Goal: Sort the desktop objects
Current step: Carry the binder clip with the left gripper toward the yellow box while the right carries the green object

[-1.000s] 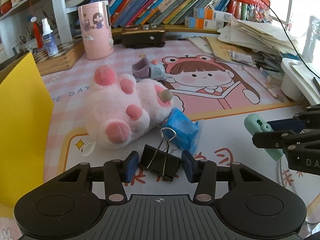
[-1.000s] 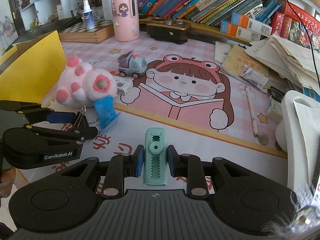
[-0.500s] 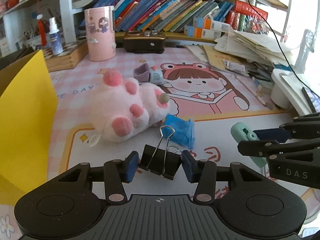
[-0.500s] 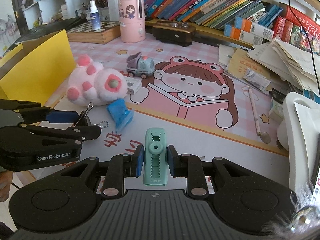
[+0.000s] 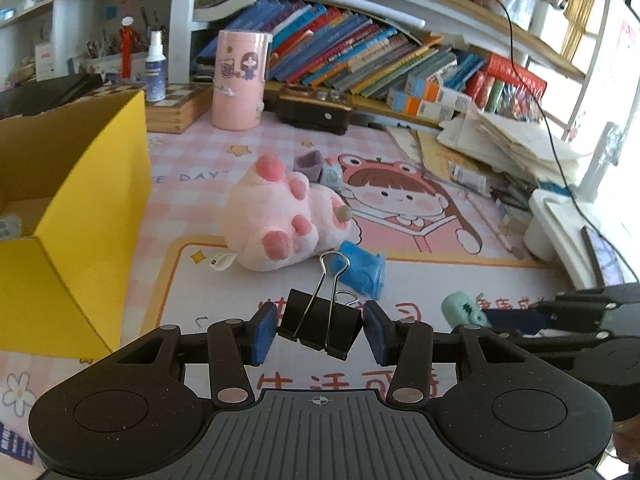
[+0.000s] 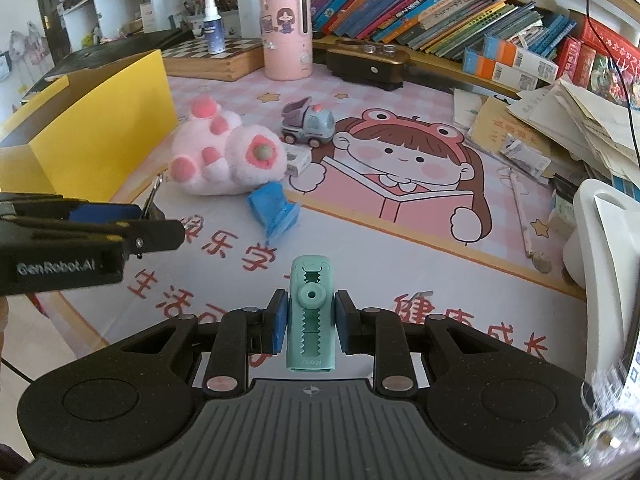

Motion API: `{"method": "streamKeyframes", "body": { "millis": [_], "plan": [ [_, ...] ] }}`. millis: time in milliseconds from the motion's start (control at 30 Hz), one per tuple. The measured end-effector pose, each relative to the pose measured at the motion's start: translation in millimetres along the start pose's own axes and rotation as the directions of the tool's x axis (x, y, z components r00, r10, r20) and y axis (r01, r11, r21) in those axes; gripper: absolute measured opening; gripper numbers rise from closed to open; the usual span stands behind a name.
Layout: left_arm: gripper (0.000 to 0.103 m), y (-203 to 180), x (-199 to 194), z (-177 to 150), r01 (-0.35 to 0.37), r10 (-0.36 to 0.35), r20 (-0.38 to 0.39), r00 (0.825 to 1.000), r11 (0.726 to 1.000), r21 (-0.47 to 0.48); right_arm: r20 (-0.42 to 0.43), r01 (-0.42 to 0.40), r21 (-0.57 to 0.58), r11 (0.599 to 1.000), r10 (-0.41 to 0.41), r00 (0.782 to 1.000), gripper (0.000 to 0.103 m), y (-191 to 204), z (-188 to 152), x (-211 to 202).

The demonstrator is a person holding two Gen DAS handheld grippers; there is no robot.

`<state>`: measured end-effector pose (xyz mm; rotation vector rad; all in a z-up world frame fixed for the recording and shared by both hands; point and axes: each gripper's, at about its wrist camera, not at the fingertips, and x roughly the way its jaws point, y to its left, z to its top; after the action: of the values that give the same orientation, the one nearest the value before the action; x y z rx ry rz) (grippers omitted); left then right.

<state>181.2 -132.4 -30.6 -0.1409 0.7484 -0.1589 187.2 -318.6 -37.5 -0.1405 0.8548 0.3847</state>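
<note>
My left gripper is shut on a black binder clip with silver wire handles, held above the desk mat. My right gripper is shut on a mint-green toothed stationery piece; that green piece also shows at the right of the left wrist view. An open yellow box stands at the left; the same box shows in the right wrist view. On the mat lie a pink plush paw, a blue packet and a small toy truck.
A pink cylinder, a dark case and a chessboard box with a spray bottle stand at the back under a row of books. Loose papers pile at the right, beside a white stand. A pen lies on the mat.
Both grippers have pulled back and up from the mat, each with its object. In the left wrist view the yellow box has come further into view, and the plush looks smaller.
</note>
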Motion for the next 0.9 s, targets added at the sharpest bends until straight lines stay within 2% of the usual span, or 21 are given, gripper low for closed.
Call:
{"method": "streamKeyframes", "body": {
  "millis": [433,900],
  "plan": [
    [0.046,21.4,-36.6,-17.7,0.042,-0.041,0.029,0.999,0.999,-0.033,0.009,0.018,-0.010,1.000,-0.018,1.000,0.023,34.0,-13.3,-18.4],
    [0.046,68.2,-93.5,-54.9,0.024,-0.022,0.035,0.999,0.998,-0.065,0.010,-0.020,-0.055,0.998,0.020,1.000,0.023,107.8,-32.4,-40.4]
  ]
}}
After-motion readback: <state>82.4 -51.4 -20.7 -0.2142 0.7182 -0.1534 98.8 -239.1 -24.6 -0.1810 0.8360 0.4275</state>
